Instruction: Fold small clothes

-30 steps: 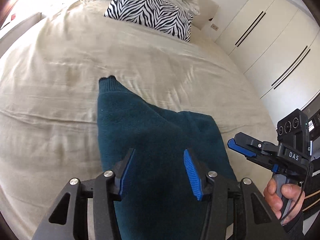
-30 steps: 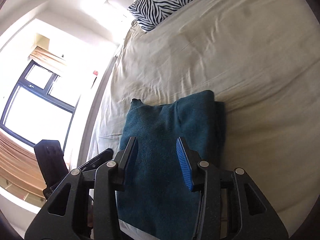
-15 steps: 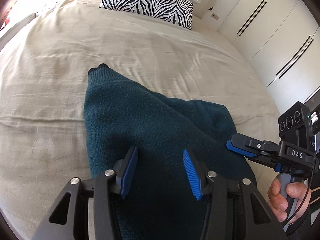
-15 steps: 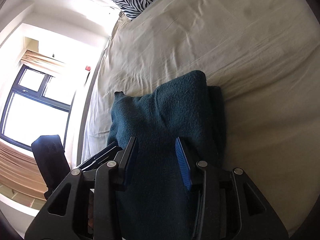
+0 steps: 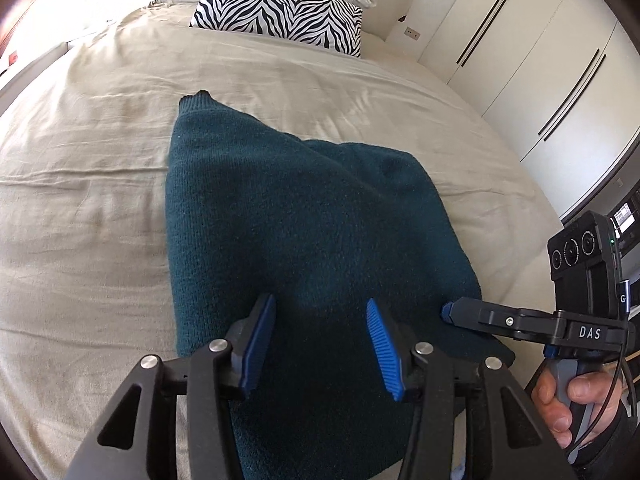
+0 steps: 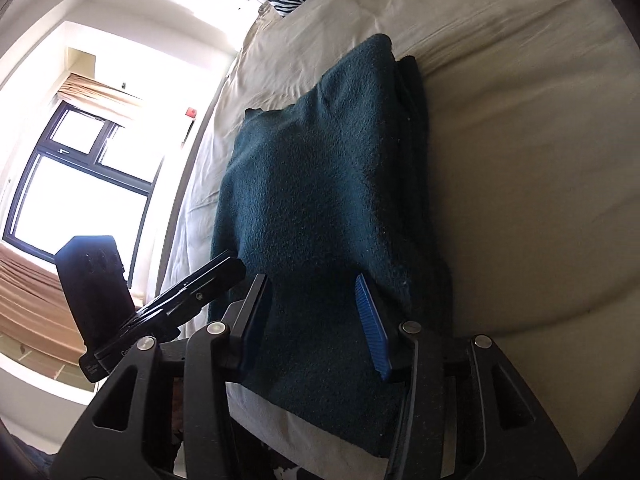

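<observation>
Bed (image 5: pixel 100 128): beige cover, wrinkled; it's your landmark. Wardrobe (image 5: pixel 532 60) off its right side, window (image 6: pixel 76 184) off its left. Zebra pillow (image 5: pixel 280 12) at the bed's head end. Sweater (image 5: pixel 304 232), dark teal, folded into a thick stack, lies flat on the bed near its foot edge, one ribbed corner pointing toward the pillow. Your left gripper (image 5: pixel 320 344) is over the sweater's near end, jaws spread, nothing pinched. Your right gripper (image 6: pixel 312 320) is beside it over the same end, jaws just been opening, spread, sweater below the pads (image 6: pixel 370 320) but not clamped. Your right hand (image 5: pixel 568 408) grips its handle.
</observation>
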Demonstrator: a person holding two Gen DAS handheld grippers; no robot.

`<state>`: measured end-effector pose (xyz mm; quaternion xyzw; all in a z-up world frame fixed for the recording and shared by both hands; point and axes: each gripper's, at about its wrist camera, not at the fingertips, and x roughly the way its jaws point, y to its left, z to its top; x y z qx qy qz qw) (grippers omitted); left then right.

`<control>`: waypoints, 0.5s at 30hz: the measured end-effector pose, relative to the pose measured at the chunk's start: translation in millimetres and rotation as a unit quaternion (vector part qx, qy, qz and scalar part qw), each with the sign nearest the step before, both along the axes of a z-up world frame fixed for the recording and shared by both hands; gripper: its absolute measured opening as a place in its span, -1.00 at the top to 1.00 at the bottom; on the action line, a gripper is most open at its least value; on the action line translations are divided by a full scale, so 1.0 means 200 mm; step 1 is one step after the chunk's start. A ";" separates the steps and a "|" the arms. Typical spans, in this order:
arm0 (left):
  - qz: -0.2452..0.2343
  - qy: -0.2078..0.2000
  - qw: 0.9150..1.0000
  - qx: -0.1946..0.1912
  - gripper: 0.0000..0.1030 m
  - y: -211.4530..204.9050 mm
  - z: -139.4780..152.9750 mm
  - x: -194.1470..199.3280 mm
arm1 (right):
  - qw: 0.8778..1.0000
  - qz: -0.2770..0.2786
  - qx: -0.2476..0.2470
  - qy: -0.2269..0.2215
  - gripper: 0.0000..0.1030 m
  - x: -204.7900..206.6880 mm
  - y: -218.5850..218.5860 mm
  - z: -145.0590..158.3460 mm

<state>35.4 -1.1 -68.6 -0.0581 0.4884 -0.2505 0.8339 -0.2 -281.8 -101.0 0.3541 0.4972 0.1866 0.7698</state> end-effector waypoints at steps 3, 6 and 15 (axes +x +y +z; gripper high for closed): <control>0.008 -0.003 1.000 -0.016 0.01 0.04 0.03 -0.04 | 0.999 -0.002 -0.045 -0.016 0.17 -0.05 0.02 0.09; 0.025 -0.032 0.999 -0.016 -0.27 0.10 0.10 -0.14 | 0.993 -0.011 -0.097 -0.062 0.17 -0.15 0.03 0.23; 0.107 -0.300 0.944 0.088 -1.00 0.18 0.53 -0.55 | 0.899 -0.146 -0.278 -0.304 -0.83 -0.52 0.08 0.85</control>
